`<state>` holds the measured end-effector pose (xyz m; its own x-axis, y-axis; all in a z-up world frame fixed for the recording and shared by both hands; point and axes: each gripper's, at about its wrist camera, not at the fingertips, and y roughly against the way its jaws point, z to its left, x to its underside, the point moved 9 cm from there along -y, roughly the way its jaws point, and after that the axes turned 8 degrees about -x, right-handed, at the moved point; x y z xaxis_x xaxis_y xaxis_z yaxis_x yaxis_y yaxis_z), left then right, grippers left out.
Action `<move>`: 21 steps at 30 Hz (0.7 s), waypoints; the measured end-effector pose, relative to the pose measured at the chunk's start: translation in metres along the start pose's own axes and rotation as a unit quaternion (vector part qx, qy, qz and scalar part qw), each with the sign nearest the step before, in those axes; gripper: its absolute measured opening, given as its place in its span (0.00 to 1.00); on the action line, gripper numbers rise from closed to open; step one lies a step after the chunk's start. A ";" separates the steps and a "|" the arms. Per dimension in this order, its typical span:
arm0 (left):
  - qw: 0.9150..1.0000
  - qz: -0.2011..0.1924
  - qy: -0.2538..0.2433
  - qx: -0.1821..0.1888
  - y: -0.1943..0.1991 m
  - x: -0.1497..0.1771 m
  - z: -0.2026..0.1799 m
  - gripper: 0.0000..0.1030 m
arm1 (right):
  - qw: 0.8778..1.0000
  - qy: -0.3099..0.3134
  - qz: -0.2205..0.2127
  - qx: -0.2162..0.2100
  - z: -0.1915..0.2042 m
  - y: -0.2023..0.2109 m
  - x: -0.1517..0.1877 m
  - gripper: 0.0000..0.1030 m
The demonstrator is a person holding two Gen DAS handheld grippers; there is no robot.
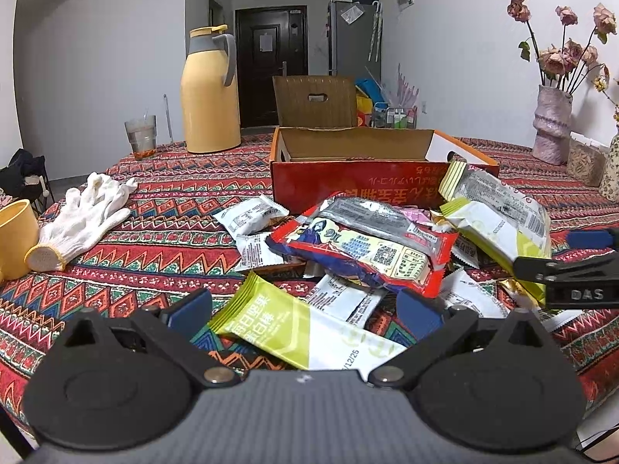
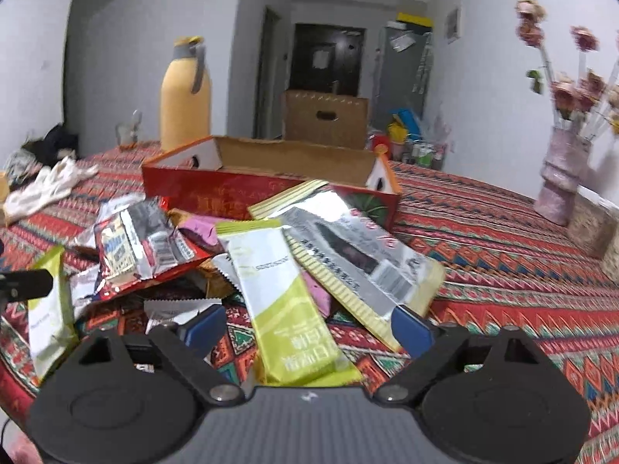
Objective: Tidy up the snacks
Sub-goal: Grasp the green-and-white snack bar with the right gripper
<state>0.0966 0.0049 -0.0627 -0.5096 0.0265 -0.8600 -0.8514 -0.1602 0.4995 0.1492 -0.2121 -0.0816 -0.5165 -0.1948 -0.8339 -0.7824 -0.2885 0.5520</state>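
Observation:
A pile of snack packets lies on the patterned tablecloth in front of an open red cardboard box point(image 1: 348, 183) point(image 2: 247, 189). In the left wrist view a green-and-white bar point(image 1: 301, 328) lies between the fingers of my open left gripper point(image 1: 305, 309), and a red noodle packet point(image 1: 363, 247) lies beyond it. In the right wrist view my open right gripper point(image 2: 309, 328) straddles another green-and-white bar point(image 2: 286, 309), beside a striped silver packet point(image 2: 359, 259). The right gripper's fingers point(image 1: 561, 270) show at the right edge of the left view.
A yellow thermos point(image 1: 211, 92), a glass point(image 1: 141, 137), white gloves point(image 1: 85, 220) and a yellow cup point(image 1: 15, 239) stand on the table's left. A pink vase with dried roses point(image 1: 551, 123) and a jar point(image 1: 584, 162) stand at the right. A brown box point(image 1: 315, 100) is behind.

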 end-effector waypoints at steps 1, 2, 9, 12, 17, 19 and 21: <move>1.000 0.001 0.000 -0.001 -0.001 0.000 0.000 1.00 | 1.000 0.004 0.006 -0.005 0.000 -0.006 -0.001 0.83; 1.000 0.002 -0.001 -0.001 -0.002 0.000 0.000 1.00 | 1.000 0.007 0.012 -0.010 0.000 -0.012 -0.003 0.82; 1.000 0.011 0.000 -0.006 -0.009 0.002 0.001 1.00 | 0.999 0.018 0.030 -0.033 0.003 -0.029 -0.009 0.61; 1.000 0.014 0.002 -0.006 -0.011 0.002 0.001 1.00 | 0.998 0.018 0.040 -0.044 0.003 -0.031 -0.007 0.39; 1.000 0.021 0.003 -0.008 -0.011 0.003 0.002 1.00 | 0.999 0.011 0.024 -0.046 0.002 -0.024 -0.009 0.36; 1.000 0.025 0.006 -0.011 -0.011 0.003 0.003 1.00 | 0.999 0.002 0.013 -0.044 0.001 -0.019 -0.010 0.36; 0.999 0.033 0.008 -0.015 -0.013 0.003 0.005 1.00 | 0.999 -0.009 0.002 -0.042 -0.001 -0.013 -0.010 0.36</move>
<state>0.1049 0.0120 -0.0713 -0.5615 -0.0017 -0.8275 -0.8120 -0.1913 0.5514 0.1648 -0.2069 -0.0807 -0.5267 -0.1797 -0.8309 -0.7487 -0.3648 0.5535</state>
